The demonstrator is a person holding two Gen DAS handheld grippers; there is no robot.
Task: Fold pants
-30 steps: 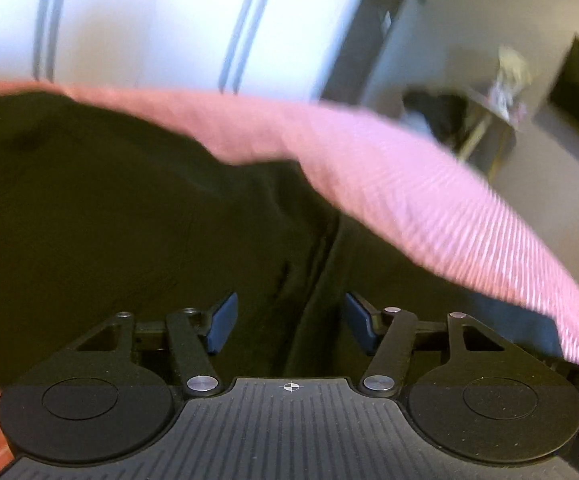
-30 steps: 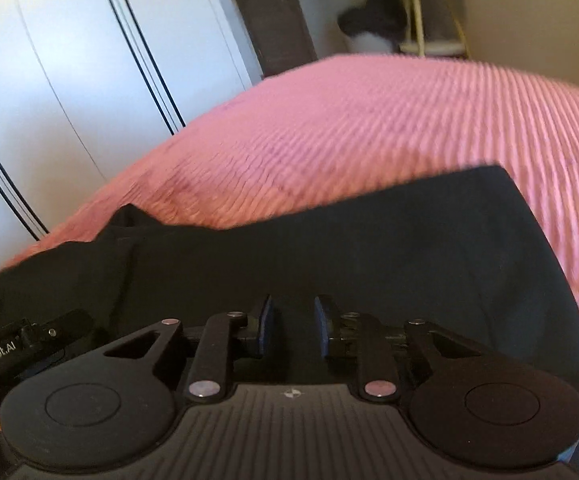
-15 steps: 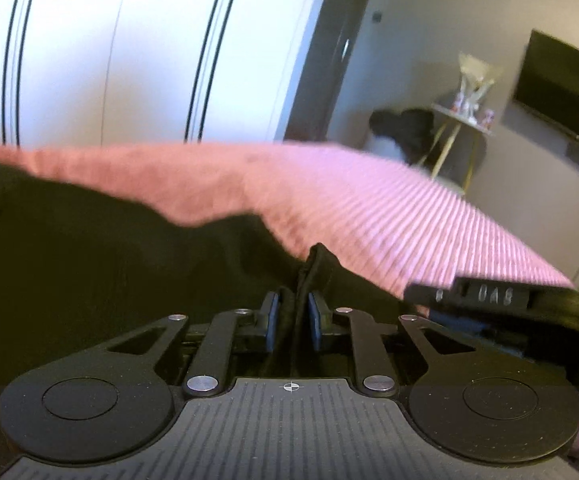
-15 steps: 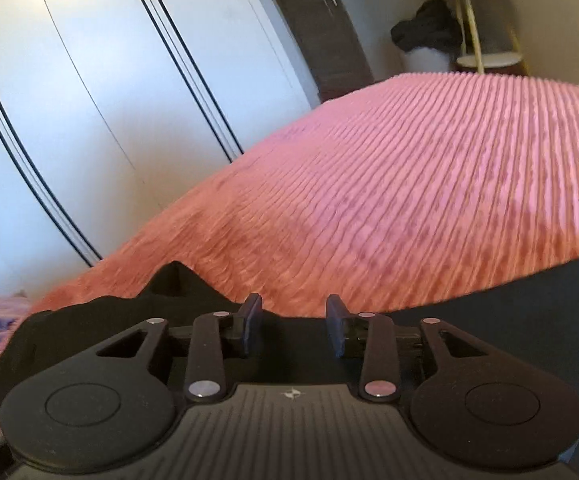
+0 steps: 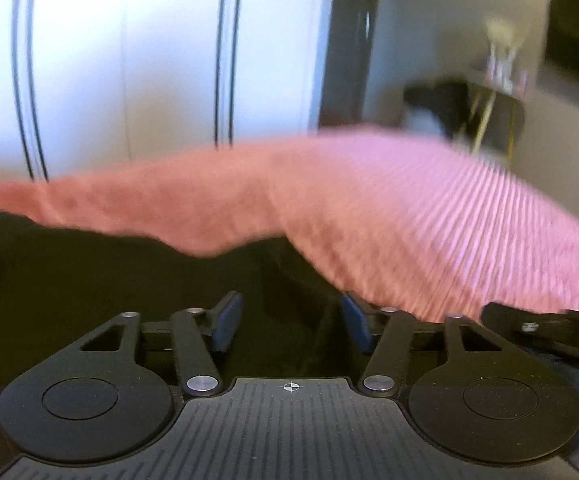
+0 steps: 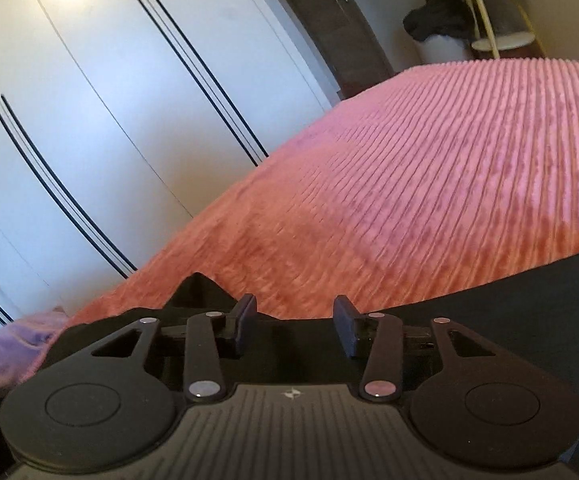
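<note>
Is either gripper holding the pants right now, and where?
No. The left gripper and right gripper are both open above the black pants on the pink bedspread, gripping nothing.

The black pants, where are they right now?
The pants lie on the pink bedspread, at its near edge just ahead of both open grippers, left and right; the white wardrobe stands beyond.
</note>
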